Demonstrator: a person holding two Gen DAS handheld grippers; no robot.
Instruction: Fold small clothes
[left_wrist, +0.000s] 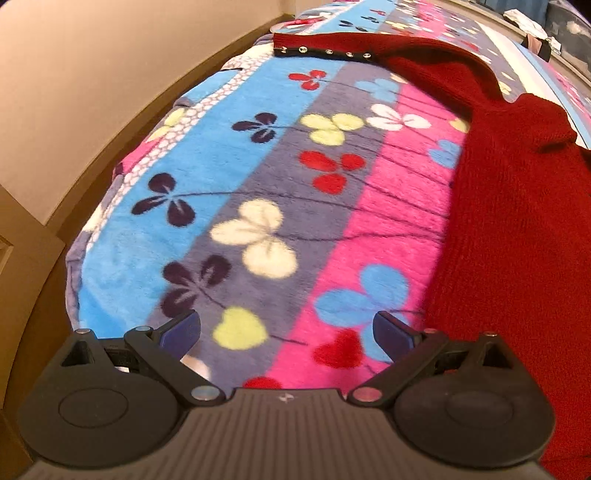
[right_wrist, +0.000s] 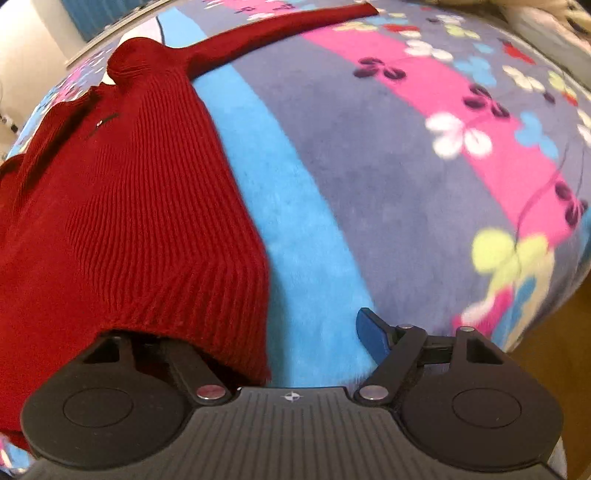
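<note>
A dark red knitted sweater (left_wrist: 498, 221) lies flat on a flowered fleece blanket (left_wrist: 258, 166). One sleeve stretches away to a black cuff with metal snaps (left_wrist: 325, 51). My left gripper (left_wrist: 286, 330) hovers open over bare blanket, just left of the sweater's side edge, with nothing between its fingers. In the right wrist view the sweater (right_wrist: 129, 206) fills the left half, its other sleeve (right_wrist: 280, 29) running to the far edge. My right gripper (right_wrist: 273, 332) stands open at the ribbed hem corner. The hem covers its left finger; the blue right finger (right_wrist: 371, 332) rests apart on the blanket (right_wrist: 369, 166).
A pale wall with a wooden skirting (left_wrist: 74, 92) runs along the bed's left side. Loose clothes (left_wrist: 532, 29) lie at the far right. The bed's edge drops to a wooden floor (right_wrist: 546, 350) at the right of the right wrist view.
</note>
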